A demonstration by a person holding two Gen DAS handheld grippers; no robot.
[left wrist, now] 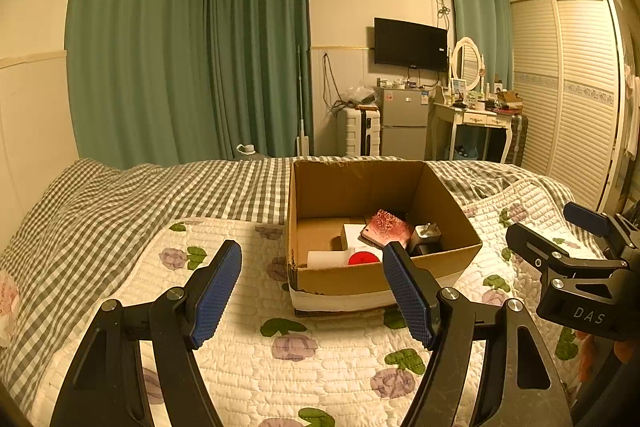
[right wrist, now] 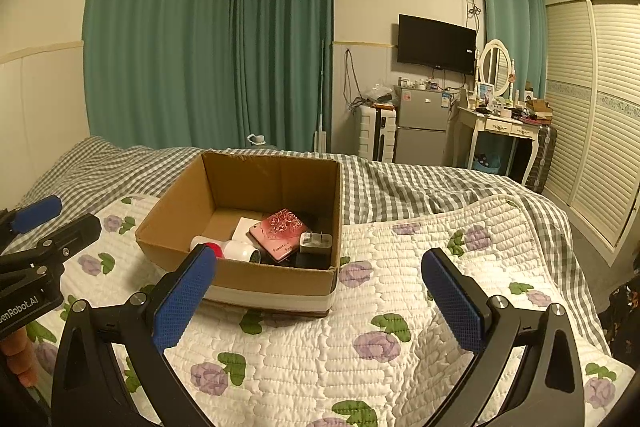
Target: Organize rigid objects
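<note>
An open cardboard box (left wrist: 332, 277) (right wrist: 276, 281) stands on the floral quilt. Inside lie a pink rose-patterned phone (left wrist: 387, 227) (right wrist: 280, 231), a white charger plug (left wrist: 427, 233) (right wrist: 316, 242), a white cylinder with a red cap (left wrist: 362, 257) (right wrist: 224, 250) and a white flat box (left wrist: 354, 233) (right wrist: 245, 227). My left gripper (left wrist: 312, 287) is open and empty, just in front of the box. My right gripper (right wrist: 320, 297) is open and empty, in front of the box's right corner. Each gripper shows at the edge of the other's view.
The quilt (right wrist: 400, 287) covers the near part of the bed, with a grey checked sheet (left wrist: 160, 195) behind. Beyond the bed stand green curtains, a small fridge (left wrist: 404, 123), a suitcase, a dressing table (right wrist: 504, 131) and a louvred wardrobe (right wrist: 592, 107).
</note>
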